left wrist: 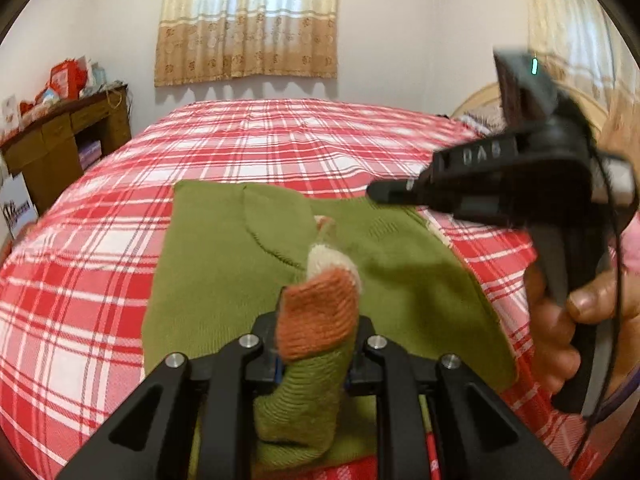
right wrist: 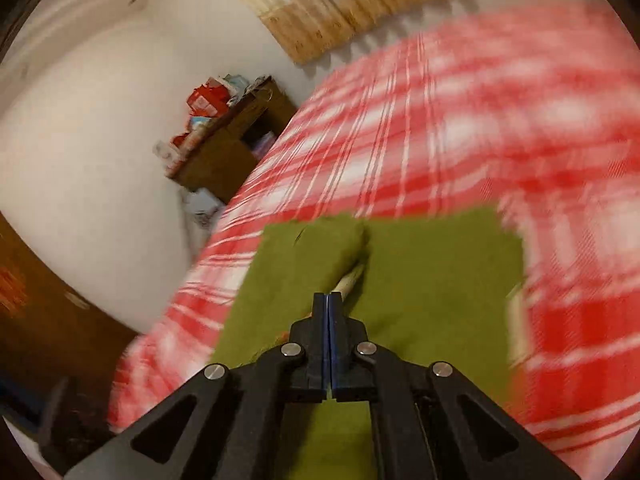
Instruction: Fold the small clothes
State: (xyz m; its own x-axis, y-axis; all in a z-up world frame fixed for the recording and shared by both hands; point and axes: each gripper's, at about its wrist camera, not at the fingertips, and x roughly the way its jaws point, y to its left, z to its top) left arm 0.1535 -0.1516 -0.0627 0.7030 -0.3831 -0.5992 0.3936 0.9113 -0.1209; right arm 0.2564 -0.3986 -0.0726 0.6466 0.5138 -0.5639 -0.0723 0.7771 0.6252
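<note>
left tongs (left wrist: 316, 344) pinching the orange-and-cream ribbed cuff (left wrist: 320, 312) of a small green knitted garment (left wrist: 216, 264) lying on the red plaid bed (left wrist: 80, 280).
left view: the person's hand (left wrist: 576, 320) angles the right tongs (left wrist: 374, 192) downward over it. right view: right tongs (right wrist: 328, 300) pressed together, empty; the blurred sweep could drag the flat cloth askew.

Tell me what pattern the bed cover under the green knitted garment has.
Red and white plaid bed cover, clearest in the left wrist view.
</note>
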